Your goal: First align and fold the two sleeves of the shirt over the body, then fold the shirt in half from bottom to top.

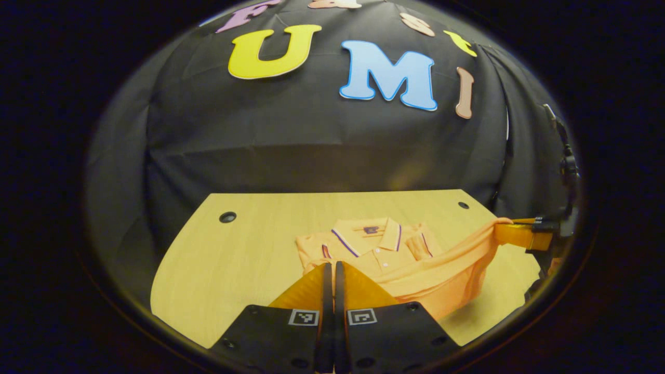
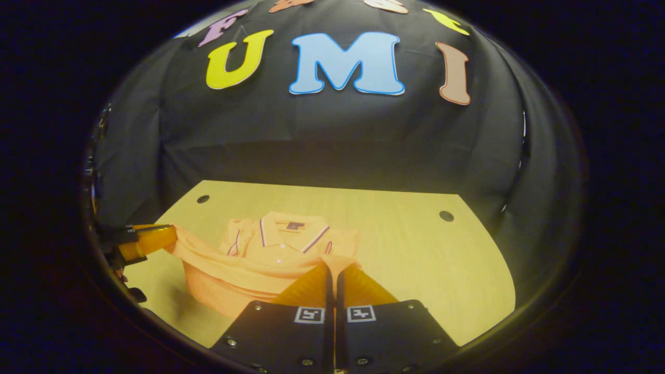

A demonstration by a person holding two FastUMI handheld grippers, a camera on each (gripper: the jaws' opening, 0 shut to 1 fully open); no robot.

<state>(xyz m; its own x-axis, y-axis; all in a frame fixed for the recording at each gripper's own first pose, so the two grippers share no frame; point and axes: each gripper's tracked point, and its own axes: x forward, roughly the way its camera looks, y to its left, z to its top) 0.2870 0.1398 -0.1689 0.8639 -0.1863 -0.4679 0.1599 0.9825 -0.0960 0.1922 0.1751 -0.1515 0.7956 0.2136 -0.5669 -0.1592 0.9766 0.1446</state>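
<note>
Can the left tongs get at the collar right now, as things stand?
Probably not without letting go first. The left tongs look shut on a bottom corner of the shirt, held up off the table. The collar lies uncovered beyond them, so the way itself is free.

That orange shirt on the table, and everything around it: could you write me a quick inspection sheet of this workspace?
Surface: pale wooden table with round holes near its far corners.
Job's things: orange shirt, collar toward the wall, sleeves folded onto the body; bottom hem lifted off the table and stretched between the two grippers.
Clutter: nothing seen.
Grippers: left gripper shut on one corner of the hem; right gripper shut on the other.
Cables: dark cable hanging at the booth's side.
Surroundings: black cloth wall behind the table.
</note>
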